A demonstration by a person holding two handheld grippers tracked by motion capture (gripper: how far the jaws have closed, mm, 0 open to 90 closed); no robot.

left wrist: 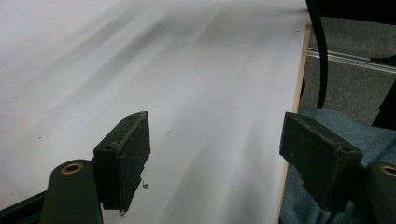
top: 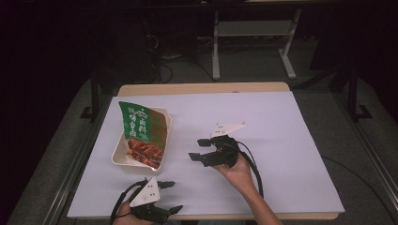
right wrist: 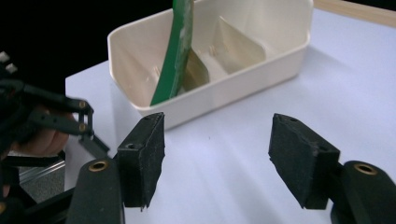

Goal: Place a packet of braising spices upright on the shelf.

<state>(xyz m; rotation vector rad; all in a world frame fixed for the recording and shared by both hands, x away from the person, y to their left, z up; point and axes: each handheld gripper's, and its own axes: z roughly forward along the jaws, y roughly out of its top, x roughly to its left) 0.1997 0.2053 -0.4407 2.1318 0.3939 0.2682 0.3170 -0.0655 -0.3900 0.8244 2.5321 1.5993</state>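
We hold both tools spread and empty: the left hand-held gripper [top: 165, 197] at the desk's [top: 281, 140] near edge, the right hand-held gripper [top: 202, 149] just right of the cream tray [top: 118, 158]. The green pouch [top: 142, 133] lies tilted across the tray — a careless nudge could likely tip it out, or slide the light tray left.

**Tray left, grippers toward the near edge**

On the table [top: 291, 140], a tray [top: 118, 153] sits at 9 o'clock from centre, with a food pouch [top: 141, 133] lying in it and overhanging its far rim. The right gripper [top: 199, 149] is near centre, at the tray's 3 o'clock. The left gripper [top: 170, 197] lies at 6 o'clock from the tray, at the near edge.
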